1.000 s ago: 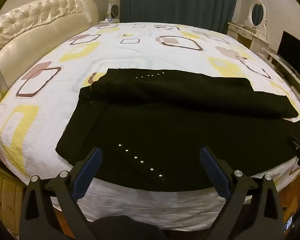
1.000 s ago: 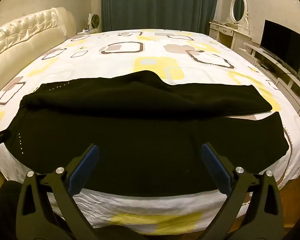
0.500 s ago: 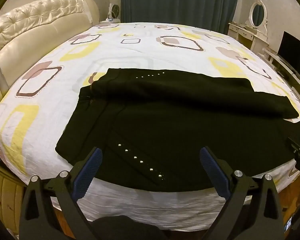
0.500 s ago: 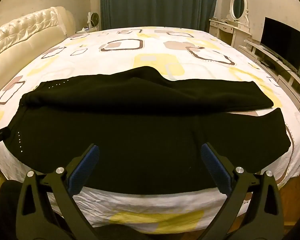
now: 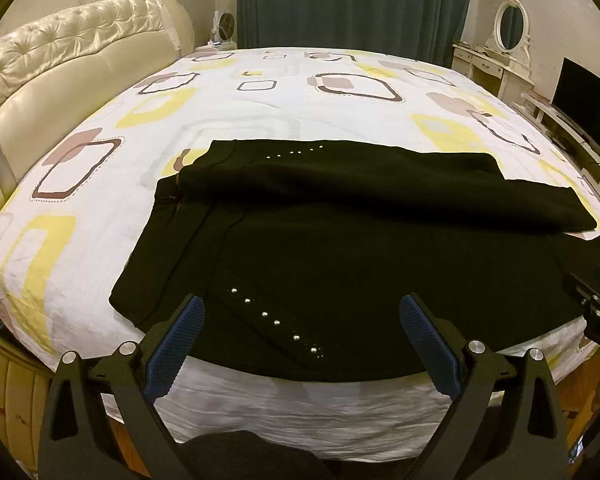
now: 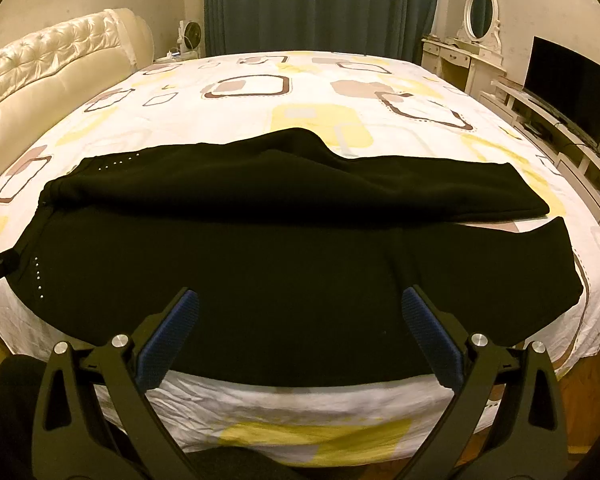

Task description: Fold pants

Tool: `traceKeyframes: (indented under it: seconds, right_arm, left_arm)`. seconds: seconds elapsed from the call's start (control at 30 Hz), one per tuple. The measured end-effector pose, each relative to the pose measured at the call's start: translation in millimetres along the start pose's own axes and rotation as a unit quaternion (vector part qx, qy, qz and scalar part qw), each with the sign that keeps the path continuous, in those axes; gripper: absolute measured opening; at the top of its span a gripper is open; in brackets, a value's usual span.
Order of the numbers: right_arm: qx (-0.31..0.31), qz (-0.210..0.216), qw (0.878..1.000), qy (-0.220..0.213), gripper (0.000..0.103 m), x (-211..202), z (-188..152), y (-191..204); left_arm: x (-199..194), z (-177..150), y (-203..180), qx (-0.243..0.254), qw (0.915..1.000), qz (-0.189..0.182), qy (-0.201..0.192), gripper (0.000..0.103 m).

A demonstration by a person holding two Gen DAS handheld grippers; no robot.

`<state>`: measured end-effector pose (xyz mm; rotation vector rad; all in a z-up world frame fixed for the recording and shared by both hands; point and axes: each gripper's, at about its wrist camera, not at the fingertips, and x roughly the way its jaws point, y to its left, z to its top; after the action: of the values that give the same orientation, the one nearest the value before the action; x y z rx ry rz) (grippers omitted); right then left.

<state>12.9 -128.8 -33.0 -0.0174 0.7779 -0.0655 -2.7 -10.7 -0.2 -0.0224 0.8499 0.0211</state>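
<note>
Black pants [image 5: 340, 264] lie spread across the near edge of the bed [image 5: 260, 112], waistband toward the left edge and leg ends toward the right edge. The far leg [image 6: 260, 184] is folded over along its length and rests on the far part of the near leg. A row of small metal studs [image 5: 276, 322] runs on the near hip; a second row [image 5: 296, 153] shows on the far hip. The left tongs [image 5: 300, 320] hover above the near edge over the hip, spread wide and holding nothing. The right tongs [image 6: 300, 316] hover over the near leg, likewise spread and empty. The bed carries a white sheet with yellow and brown squares; a padded headboard [image 5: 72, 52] stands along its left edge.
</note>
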Motion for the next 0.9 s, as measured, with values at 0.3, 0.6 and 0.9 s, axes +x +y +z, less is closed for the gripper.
traceKeyframes:
  seconds: [0.3,0.6,0.9]
  right_arm:
    - [0.000,0.000,1.000,0.000,0.101,0.1,0.0,0.0]
    - [0.000,0.000,1.000,0.001,0.101,0.9,-0.7,1.2]
    - [0.000,0.000,1.000,0.001,0.101,1.2,-0.8,1.1]
  left_arm:
    - [-0.1,-0.4,-1.0,0.000,1.0000,0.004,-0.002,0.097]
    - [1.1,1.0,2.0,-0.005,0.9999,0.008,-0.003,0.097]
    - [1.8,1.2,3.9,-0.007,0.9999,0.009,-0.001,0.097]
